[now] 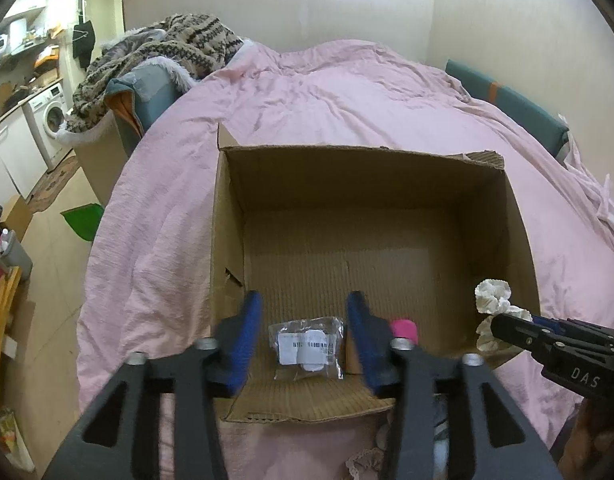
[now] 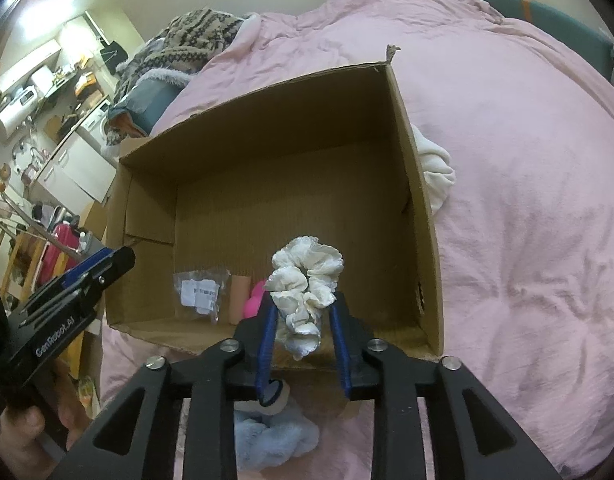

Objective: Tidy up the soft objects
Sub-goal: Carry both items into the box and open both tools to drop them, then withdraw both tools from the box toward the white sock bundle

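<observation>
Dangling scrunchie point(image 2: 305, 292) between right gripper point(image 2: 303, 312)

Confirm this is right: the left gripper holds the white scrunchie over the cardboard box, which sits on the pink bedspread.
Not quite. The right gripper holds the white scrunchie, as the right wrist view shows; the left gripper is open with nothing between its fingers. The rest stands: the scrunchie is over the cardboard box, which sits on the pink bedspread.

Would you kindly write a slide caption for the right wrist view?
Right gripper holds a white scrunchie over the open cardboard box on a pink-covered bed.
</observation>
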Demonstrator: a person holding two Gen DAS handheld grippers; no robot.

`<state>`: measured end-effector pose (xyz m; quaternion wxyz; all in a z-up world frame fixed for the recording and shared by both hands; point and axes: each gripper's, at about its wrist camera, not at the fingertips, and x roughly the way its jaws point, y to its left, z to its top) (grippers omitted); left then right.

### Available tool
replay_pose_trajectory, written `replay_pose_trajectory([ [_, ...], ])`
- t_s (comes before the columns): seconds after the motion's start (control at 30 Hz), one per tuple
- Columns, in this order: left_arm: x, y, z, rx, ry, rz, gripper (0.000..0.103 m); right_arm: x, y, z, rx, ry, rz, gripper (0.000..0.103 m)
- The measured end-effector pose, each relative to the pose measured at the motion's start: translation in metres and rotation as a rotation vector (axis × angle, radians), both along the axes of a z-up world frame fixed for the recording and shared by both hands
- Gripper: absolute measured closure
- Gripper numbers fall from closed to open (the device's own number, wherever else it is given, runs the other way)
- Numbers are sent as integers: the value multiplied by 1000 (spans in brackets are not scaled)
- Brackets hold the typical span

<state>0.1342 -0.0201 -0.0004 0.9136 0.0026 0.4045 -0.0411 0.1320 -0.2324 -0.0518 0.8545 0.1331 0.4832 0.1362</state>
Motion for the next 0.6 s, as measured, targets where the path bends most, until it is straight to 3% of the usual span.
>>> replay_pose_trajectory([
  [0.03, -1, 0, 1, 1, -8, 1, 45, 0, 0, 1, 5, -2, -3, 62],
  [0.07, -3, 0, 3, -1, -17, -1, 43, 0, -1, 1, 11, -5, -8, 44],
  [0.13, -5, -1, 6, -11, -27, -6, 36, -2, -3, 4, 22, -25, -26, 32],
  [0.6, -5, 2, 10, -15, -10, 7, 34, -1, -5, 8, 21, -35, -38, 32],
])
